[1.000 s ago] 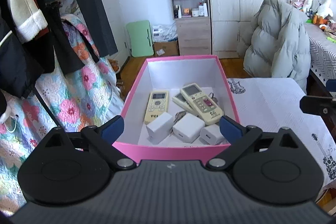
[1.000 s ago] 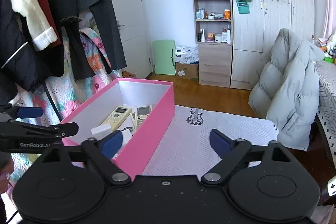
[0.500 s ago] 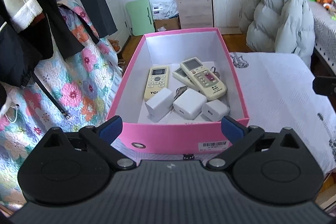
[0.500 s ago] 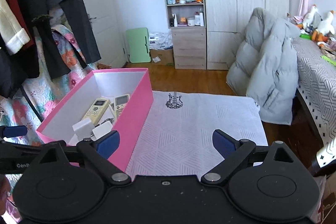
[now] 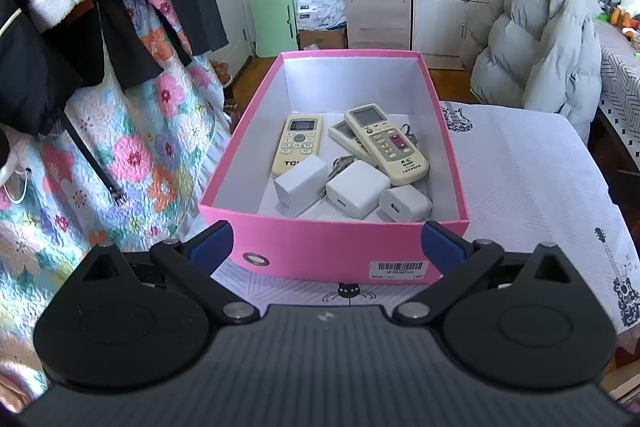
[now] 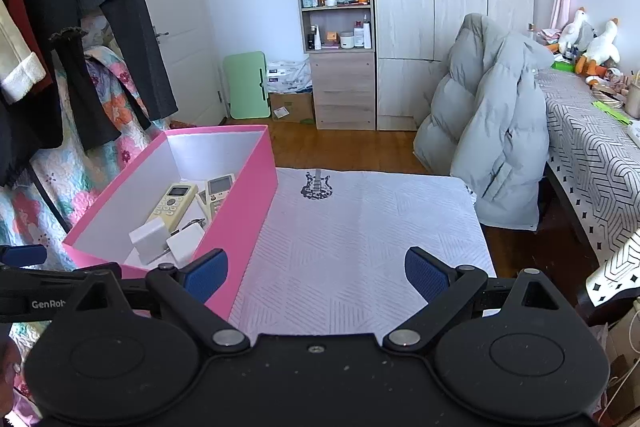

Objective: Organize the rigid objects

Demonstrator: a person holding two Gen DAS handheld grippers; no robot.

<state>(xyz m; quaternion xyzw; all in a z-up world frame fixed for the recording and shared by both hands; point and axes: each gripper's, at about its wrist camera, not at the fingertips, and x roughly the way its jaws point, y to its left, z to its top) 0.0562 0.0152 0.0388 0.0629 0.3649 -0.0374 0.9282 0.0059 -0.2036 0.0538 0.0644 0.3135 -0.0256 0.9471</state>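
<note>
Pink cardboard box [image 5: 336, 247], matte white inside, on ribbed white tablecloth [image 6: 360, 251]; holds three cream plastic remotes [image 5: 298, 143] and blocky white chargers [image 5: 357, 189]. Left gripper [image 5: 326, 245] level at box's near wall, jaws wide, empty. Right gripper [image 6: 316, 271] likewise spread, empty, over bare cloth right of box.

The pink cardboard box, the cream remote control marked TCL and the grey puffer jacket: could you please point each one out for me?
Pink cardboard box [image 5: 320, 247]: left wrist view, on its near outer wall.
Cream remote control marked TCL [image 5: 298, 143]: left wrist view, on its keypad.
Grey puffer jacket [image 6: 496, 123]: right wrist view, on its quilted front.
</note>
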